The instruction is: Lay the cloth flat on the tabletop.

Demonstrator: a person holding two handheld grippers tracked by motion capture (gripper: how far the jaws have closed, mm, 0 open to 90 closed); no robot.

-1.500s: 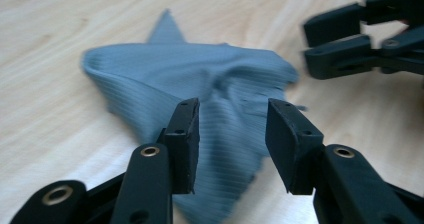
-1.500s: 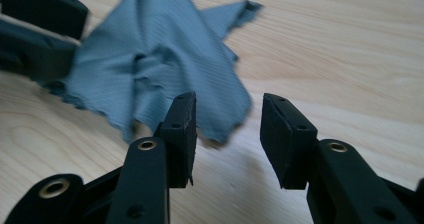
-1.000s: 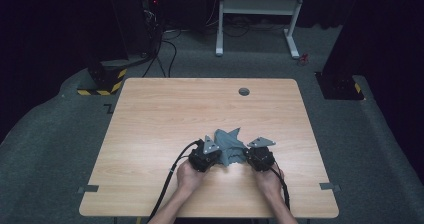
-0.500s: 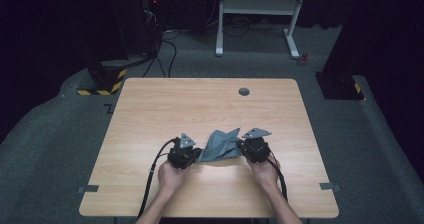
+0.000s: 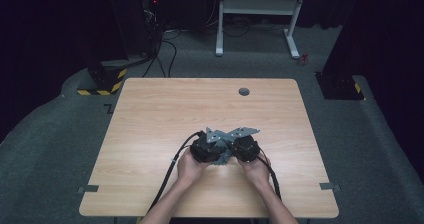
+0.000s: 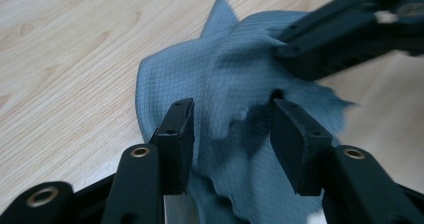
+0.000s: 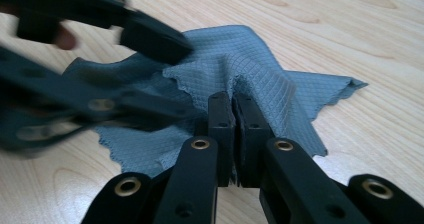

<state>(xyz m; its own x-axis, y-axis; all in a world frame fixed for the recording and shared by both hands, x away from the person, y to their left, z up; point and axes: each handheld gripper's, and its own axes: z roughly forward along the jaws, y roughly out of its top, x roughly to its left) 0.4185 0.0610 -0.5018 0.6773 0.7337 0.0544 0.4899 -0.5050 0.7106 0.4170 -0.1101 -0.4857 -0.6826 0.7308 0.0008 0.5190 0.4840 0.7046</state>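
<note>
Pinching the grey cloth (image 7: 240,69), your right gripper (image 7: 232,109) is pressed together near the table's (image 5: 150,114) front edge. Your left gripper (image 6: 232,129) has just been opening, jaws spread astride the cloth.

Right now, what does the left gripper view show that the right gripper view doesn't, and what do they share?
Left gripper view: the left gripper has just been opening, jaws apart with cloth between them, unpressed, and the right gripper reaches in at top right. Right gripper view: the right gripper is shut on a fold of cloth, whose far corner lies flat, and the left gripper is blurred at left. Both show the grey-blue waffle cloth bunched on the wooden table.
</note>
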